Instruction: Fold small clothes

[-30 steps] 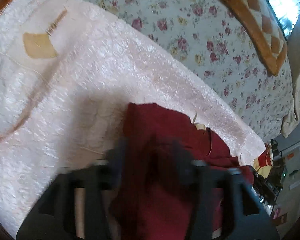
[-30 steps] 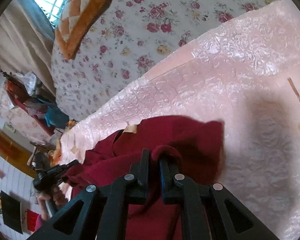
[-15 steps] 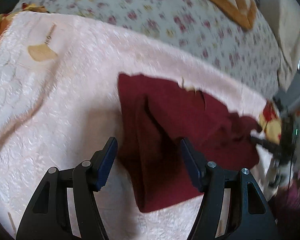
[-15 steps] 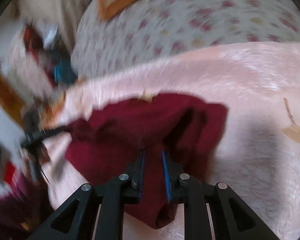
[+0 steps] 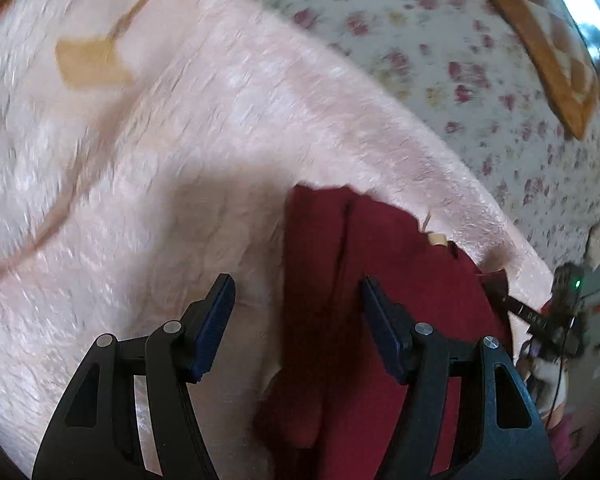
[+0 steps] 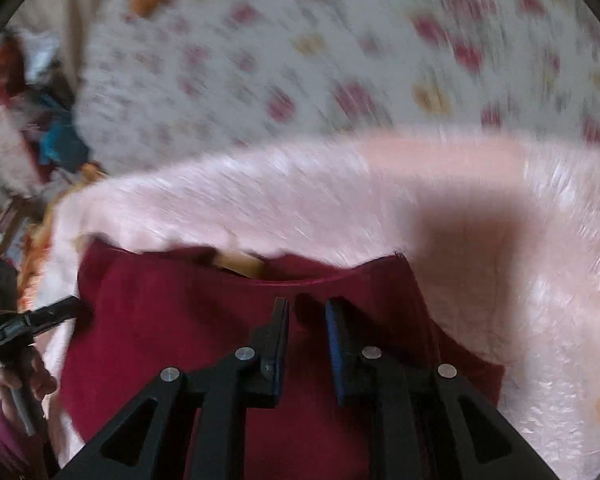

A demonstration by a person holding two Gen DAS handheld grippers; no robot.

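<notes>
Red garment [image 5: 380, 300] lies lower centre of left view, on pink blanket [image 5: 160, 160] over the bed, partly folded w/ one layer doubled on top. Left claw [image 5: 296, 312] wide apart, gripping nothing, prob. freed for next fold. Right claw [image 6: 306, 320] narrowly apart above the cloth near collar; no grip visible.

I'm looking at a dark red garment [image 5: 380, 280] lying folded over itself on the pink blanket [image 5: 180, 140], a long crease running down it, a small tan label [image 6: 240, 264] showing at its far edge, near the blanket's border.
</notes>
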